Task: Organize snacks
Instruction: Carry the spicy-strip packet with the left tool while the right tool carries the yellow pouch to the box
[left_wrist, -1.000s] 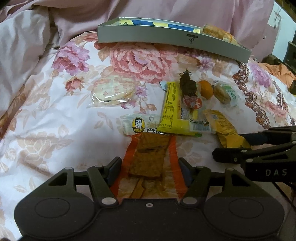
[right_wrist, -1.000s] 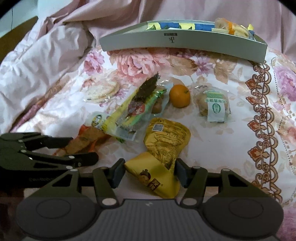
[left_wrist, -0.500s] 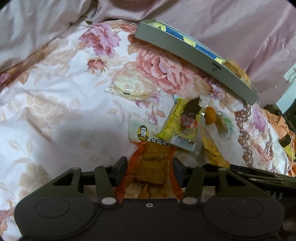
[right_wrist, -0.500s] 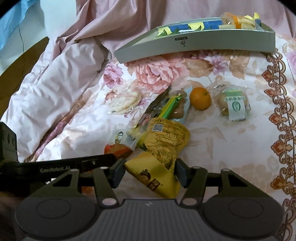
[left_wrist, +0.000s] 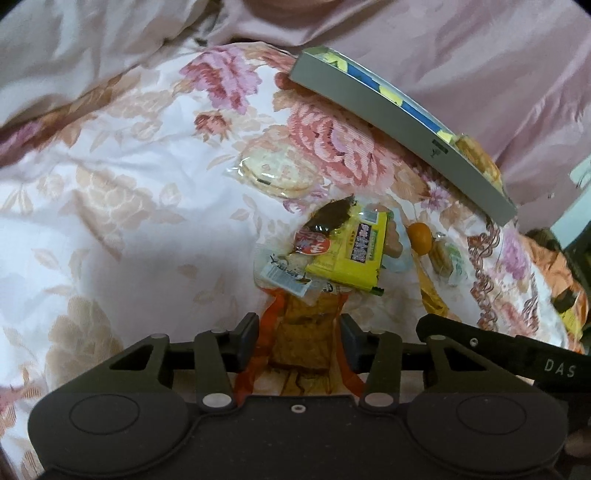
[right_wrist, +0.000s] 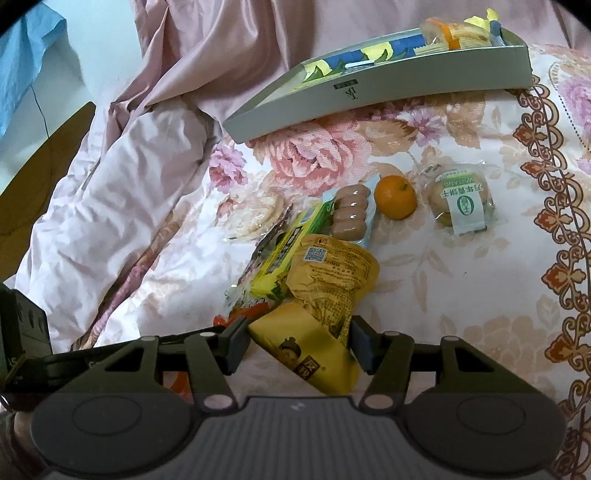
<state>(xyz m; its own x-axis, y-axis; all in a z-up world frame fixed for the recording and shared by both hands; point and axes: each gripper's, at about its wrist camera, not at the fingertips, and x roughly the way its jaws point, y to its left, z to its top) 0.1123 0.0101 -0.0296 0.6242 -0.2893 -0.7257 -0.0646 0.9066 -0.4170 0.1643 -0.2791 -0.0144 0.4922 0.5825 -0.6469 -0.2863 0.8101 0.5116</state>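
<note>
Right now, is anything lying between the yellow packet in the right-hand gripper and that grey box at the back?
Yes. The right gripper is shut on the yellow snack packet. Between it and the grey box lie the sausage pack and the orange on the floral bedspread. Lifted over them, the way looks open.

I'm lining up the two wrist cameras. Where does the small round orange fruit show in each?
Left wrist: small round orange fruit, right of centre, beside the yellow packet.
Right wrist: upper centre-right, beside the sausages.
Shared landmark: long grey tray beyond it.
</note>
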